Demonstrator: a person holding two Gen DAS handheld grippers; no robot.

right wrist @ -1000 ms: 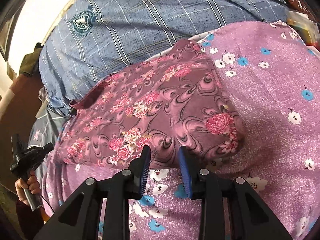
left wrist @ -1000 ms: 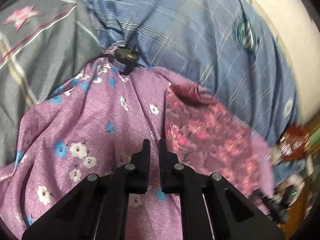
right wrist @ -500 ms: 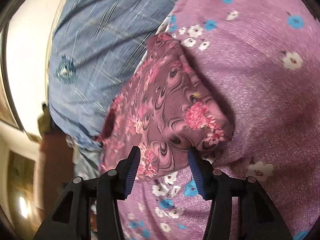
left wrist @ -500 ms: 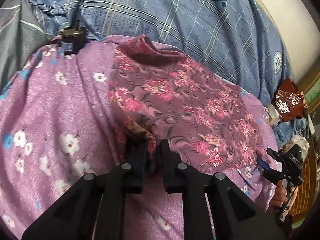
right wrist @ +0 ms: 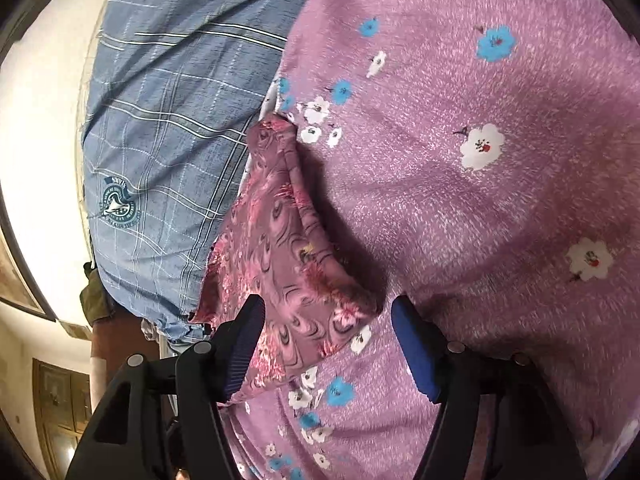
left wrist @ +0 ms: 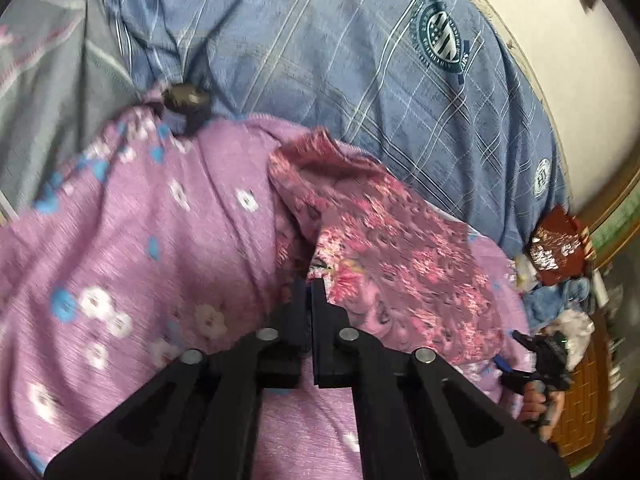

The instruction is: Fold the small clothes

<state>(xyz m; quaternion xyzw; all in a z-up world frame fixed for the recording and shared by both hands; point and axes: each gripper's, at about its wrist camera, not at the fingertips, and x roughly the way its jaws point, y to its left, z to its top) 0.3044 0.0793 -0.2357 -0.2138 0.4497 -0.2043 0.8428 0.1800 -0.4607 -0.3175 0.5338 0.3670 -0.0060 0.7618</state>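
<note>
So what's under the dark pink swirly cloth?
The swirly cloth lies on a purple flowered sheet, which shows all around its near edges. Behind it is a blue checked blanket. Whatever lies directly beneath its middle is covered.

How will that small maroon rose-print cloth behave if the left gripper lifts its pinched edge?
The maroon rose-print cloth will probably droop limply: it already lies creased. It looks thin and likely light. The left gripper, shut on its edge, may drag the purple flowered sheet beneath.
</note>
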